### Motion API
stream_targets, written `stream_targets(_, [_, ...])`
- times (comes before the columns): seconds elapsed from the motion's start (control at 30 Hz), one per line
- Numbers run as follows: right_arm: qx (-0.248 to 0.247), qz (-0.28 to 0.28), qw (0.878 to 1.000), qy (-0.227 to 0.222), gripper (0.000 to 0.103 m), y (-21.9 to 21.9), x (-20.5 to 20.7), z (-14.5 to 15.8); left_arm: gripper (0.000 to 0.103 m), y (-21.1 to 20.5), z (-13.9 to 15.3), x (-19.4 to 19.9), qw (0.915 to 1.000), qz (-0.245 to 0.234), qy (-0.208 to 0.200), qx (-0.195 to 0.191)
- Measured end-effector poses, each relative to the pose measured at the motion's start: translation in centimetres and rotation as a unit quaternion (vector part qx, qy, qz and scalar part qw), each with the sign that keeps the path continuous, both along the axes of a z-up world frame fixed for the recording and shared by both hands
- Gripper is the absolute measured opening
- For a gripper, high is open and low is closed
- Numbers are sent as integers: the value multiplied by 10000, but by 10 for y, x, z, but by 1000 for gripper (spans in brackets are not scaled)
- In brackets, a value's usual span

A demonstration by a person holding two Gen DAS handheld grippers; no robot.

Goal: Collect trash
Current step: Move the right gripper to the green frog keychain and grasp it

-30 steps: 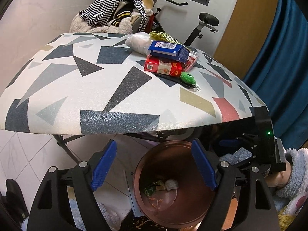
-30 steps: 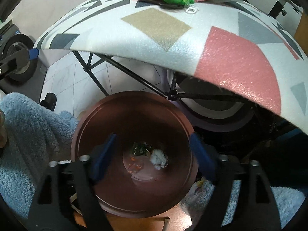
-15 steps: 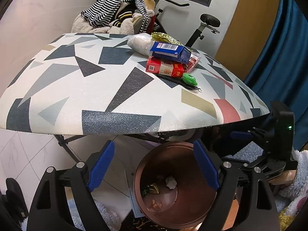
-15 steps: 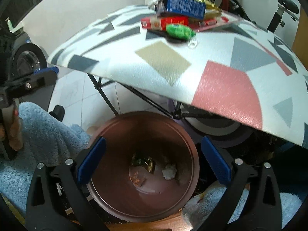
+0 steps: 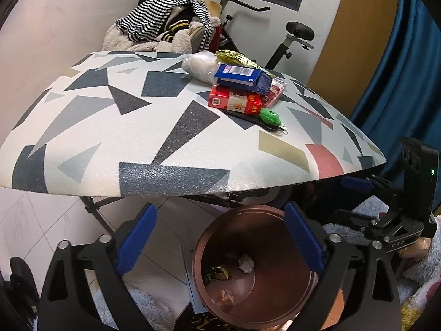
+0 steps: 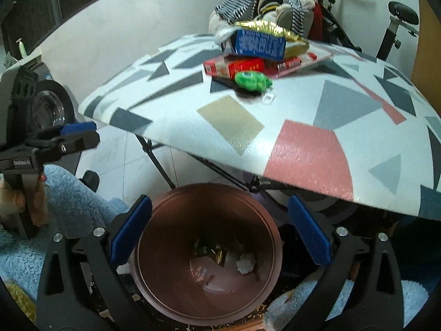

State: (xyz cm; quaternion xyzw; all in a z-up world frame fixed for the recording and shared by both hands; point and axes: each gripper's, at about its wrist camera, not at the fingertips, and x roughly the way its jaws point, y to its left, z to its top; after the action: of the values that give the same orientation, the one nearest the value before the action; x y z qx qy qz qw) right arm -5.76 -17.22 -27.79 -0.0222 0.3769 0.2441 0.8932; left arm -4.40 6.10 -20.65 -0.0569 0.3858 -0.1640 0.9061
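A copper-brown bin (image 5: pixel 275 264) (image 6: pixel 171 248) stands on the floor under the patterned table's near edge (image 5: pixel 171 176). At its bottom lie a white paper wad (image 5: pixel 246 262) (image 6: pixel 246 266) and a gold-green wrapper (image 5: pixel 219 271) (image 6: pixel 208 249). My left gripper (image 5: pixel 220 208) hovers beside the bin, its jaws opening with nothing between them. Over the bin's mouth, my right gripper (image 6: pixel 220 200) is open and empty. On the table, a blue carton (image 5: pixel 242 78) (image 6: pixel 256 45) lies on a red box (image 5: pixel 234 102) (image 6: pixel 234 67), beside a green item (image 5: pixel 270 116) (image 6: pixel 252 80), a white bag (image 5: pixel 199 64) and a gold wrapper (image 5: pixel 237 59).
Black folding table legs (image 6: pixel 157 162) cross just behind the bin. A chair piled with striped clothes (image 5: pixel 162 27) and an exercise bike (image 5: pixel 297 33) stand beyond the table, a blue curtain (image 5: pixel 408 69) at the right. Fluffy blue fabric (image 6: pixel 69 207) surrounds the bin's near side.
The right gripper has risen and tipped up, so the table-top pile now shows fully in its view. Both grippers' jaws have spread wider. The left hand has stayed put.
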Motion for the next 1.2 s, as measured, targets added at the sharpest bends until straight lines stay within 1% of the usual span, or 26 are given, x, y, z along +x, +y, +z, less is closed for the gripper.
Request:
stream_targets(0.03, [10,-22,10000,-46,97,-1,0,2,97,0,1,1,10000,-21,-2,-11])
stream_targets(0.13, [169,-102,9995,-248,97,-7,3,15,97,0,8,4,10000,-39,-24,-63])
stream_targets(0.2, [258,-136,9992,-287,97,-10,7,20,97,-1,13,8,9999,-54,-28,-84])
stream_targets(0.4, [235,-246,9989,-325,97,-21,35,33,97,-10,35,25,9995,-33,-288,140])
stream_targets(0.5, [288,-178,9991,-247,97,-24,49,37,97,-12,46,39,9993,-40,-359,105])
stream_targets(0.6, [78,-257,9994,-220,97,-19,70,39,97,-13,57,56,9992,-4,-397,64])
stream_targets(0.63, [10,-311,9994,-147,97,-16,83,39,97,-13,59,60,9992,-3,-400,60])
stream_targets(0.7, [77,-356,9993,-68,97,-14,97,38,97,-14,63,68,9992,0,-391,65])
stream_targets(0.77, [196,-366,9991,20,97,-10,118,37,97,-14,66,75,9994,-69,-338,-77])
stream_targets(0.83, [247,-274,9993,100,97,-4,134,36,97,-15,66,81,9994,-79,-294,-135])
stream_targets(0.93, [325,-48,9988,374,97,11,161,28,97,-14,64,90,9996,-33,-179,-210])
stream_targets(1.03, [178,78,9985,518,85,20,175,21,97,-12,60,100,9996,-20,-2,-289])
stream_targets(1.1, [94,155,9981,594,81,27,180,17,97,-11,59,106,9995,-24,73,-312])
stream_targets(1.13, [69,210,9979,607,73,29,181,15,97,-12,59,108,9995,-27,93,-315])
stream_targets(1.17, [-24,232,9984,508,63,31,179,15,97,-12,59,110,9994,-24,115,-322])
stream_targets(1.2, [-72,261,9985,476,58,32,179,14,97,-12,59,113,9993,-14,147,-334])
